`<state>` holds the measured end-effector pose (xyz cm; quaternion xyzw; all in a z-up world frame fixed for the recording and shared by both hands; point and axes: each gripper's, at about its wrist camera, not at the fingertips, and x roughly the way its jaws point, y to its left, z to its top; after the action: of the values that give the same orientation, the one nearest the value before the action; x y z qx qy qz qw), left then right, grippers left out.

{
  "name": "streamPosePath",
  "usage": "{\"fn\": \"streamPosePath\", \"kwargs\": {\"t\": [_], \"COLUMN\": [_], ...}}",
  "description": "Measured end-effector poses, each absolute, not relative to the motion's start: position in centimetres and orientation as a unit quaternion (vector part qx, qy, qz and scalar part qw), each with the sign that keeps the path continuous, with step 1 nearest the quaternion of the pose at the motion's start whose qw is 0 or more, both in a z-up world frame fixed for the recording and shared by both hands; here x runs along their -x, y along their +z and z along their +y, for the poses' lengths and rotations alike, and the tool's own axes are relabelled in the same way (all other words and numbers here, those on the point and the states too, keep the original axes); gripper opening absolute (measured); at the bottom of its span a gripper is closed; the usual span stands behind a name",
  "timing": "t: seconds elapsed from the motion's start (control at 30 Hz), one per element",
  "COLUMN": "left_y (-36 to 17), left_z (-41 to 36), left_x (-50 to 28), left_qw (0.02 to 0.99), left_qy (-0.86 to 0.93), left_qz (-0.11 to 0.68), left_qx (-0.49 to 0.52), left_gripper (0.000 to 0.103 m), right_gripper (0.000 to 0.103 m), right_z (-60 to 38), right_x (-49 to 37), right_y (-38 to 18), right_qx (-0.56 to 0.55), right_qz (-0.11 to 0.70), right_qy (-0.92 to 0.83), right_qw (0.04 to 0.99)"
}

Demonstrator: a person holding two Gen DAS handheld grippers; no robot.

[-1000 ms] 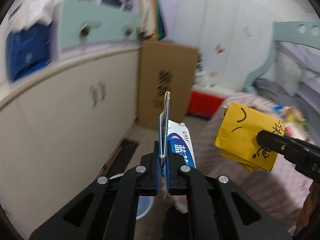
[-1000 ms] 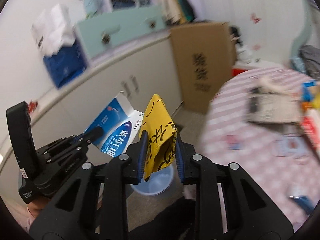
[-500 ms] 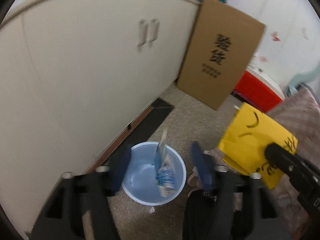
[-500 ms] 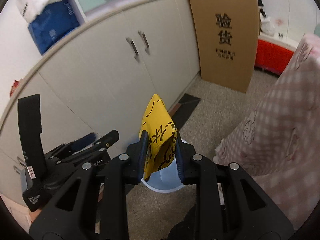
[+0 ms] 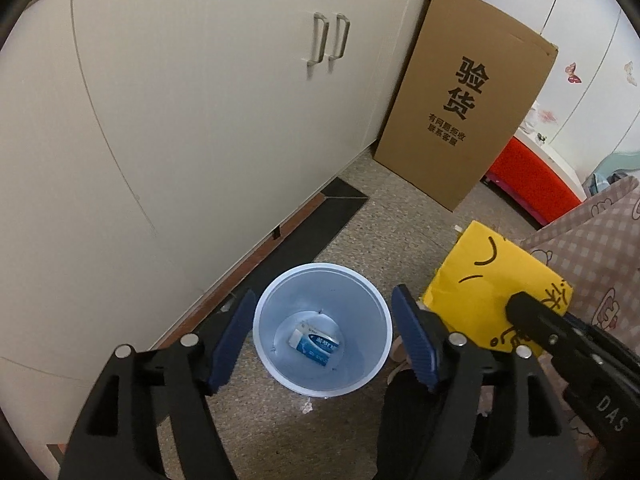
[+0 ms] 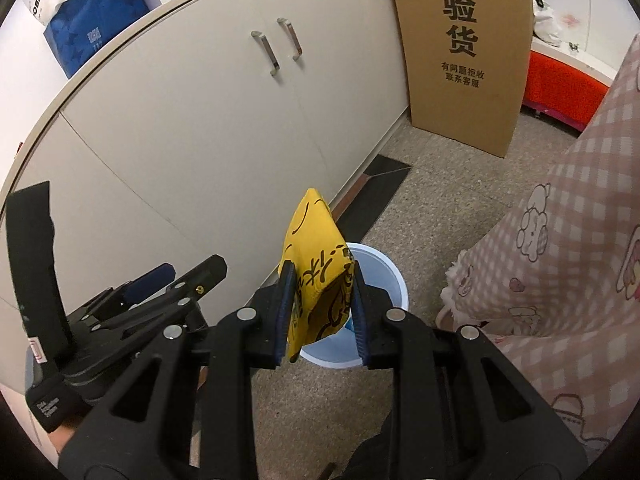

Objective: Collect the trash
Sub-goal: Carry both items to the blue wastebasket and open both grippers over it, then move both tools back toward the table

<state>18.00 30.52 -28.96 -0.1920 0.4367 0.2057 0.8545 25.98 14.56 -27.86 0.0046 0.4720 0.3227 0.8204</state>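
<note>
Above the bin [image 5: 374,312] | left tongs [image 5: 322,334] spread empty | right tongs [image 6: 322,312] clamp yellow packet [image 6: 318,264]

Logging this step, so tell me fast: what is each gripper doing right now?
Left gripper: open, empty, above the bin.
Right gripper: shut on the yellow packet.

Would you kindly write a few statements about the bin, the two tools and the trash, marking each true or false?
1. The blue-and-white box lies at the bottom of the pale blue bin. True.
2. The left tool grips the box. False: it is open and empty above the bin.
3. The right tool clamps the yellow packet. True.
4. The yellow packet is inside the bin. False: it is held above the bin.
5. The cardboard box lies flat. False: it stands upright by the cabinet.
</note>
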Motion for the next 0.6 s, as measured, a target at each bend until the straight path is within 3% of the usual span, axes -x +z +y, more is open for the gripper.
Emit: {"fn": "streamPosePath", "kwargs": {"t": [0.2,0.33,0.6], "left_y": [-28.6,-27.8,-26.4], "left_z": [31.3,32.4,33.6], "left_x": [-17.4,-16.4,-15.2], "left_qw": [0.851,0.847,0.843], "left_qy": [0.227,0.266,0.300], "left_qz": [0.430,0.417,0.401], "left_qx": [0.198,0.195,0.194], "left_gripper": [0.073,0.076,0.078], "right_gripper": [0.028,0.060,0.065], "right_z": [15.7,16.4,16.5], "right_x": [-26.1,-26.4,-26.1], "right_y": [-27.9,-27.5,-27.5], "right_qx": [-0.005,-0.021,-0.023], "right_qz": [0.469,0.447,0.451], "right_qy": [0.330,0.337,0.328], "right_qw": [0.819,0.829,0.830]}}
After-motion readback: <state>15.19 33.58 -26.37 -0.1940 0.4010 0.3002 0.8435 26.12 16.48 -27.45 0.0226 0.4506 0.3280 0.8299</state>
